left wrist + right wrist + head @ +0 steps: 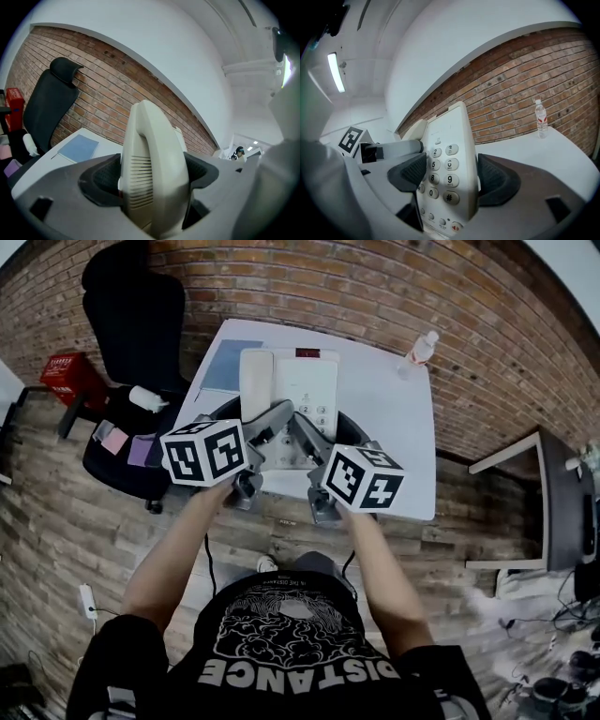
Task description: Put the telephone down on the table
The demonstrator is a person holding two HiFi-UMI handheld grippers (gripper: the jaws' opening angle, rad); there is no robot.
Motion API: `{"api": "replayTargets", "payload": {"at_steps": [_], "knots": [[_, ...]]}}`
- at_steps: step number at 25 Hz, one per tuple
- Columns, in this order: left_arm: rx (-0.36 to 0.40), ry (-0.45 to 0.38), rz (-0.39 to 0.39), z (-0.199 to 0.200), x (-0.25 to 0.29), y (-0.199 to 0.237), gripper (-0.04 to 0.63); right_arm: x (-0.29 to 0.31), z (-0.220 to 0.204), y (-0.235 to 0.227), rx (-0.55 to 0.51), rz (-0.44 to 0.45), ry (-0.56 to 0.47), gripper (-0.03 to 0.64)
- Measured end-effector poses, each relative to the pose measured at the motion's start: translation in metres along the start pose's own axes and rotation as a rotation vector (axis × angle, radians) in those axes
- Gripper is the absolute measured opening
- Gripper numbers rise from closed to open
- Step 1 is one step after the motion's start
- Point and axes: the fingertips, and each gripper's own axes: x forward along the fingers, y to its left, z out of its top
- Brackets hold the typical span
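A white push-button telephone (291, 395) with its handset on the left side is held at its near end by both grippers, over the white table (398, 437). My left gripper (272, 426) is shut on the handset side; in the left gripper view the handset (150, 136) fills the gap between the dark pads (101, 180) of the gripper (150, 177). My right gripper (314, 435) is shut on the keypad side, and the keypad (445, 159) sits between that gripper's (453, 178) pads. The telephone tilts up towards the brick wall. Whether its far end touches the table is unclear.
A blue notebook (228, 364) lies at the table's far left, and a water bottle (421, 348) stands at the far right corner. A black office chair (131, 324) and a red crate (70, 376) are to the left. Another table (562, 502) stands at the right.
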Motion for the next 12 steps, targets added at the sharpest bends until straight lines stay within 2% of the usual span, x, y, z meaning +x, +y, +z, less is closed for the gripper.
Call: {"api": "replayTargets", "payload": {"at_steps": [7,12], "knots": [[0.022,0.076,-0.077,-0.003,0.049,-0.003,0.402,0.006,0.006,-0.041,0.055,-0.09,-0.029,0.336],[0.021,0.128,-0.096,-0.009,0.085,0.006,0.402,0.023,0.005,-0.072,0.092,-0.125,-0.028,0.336]]}}
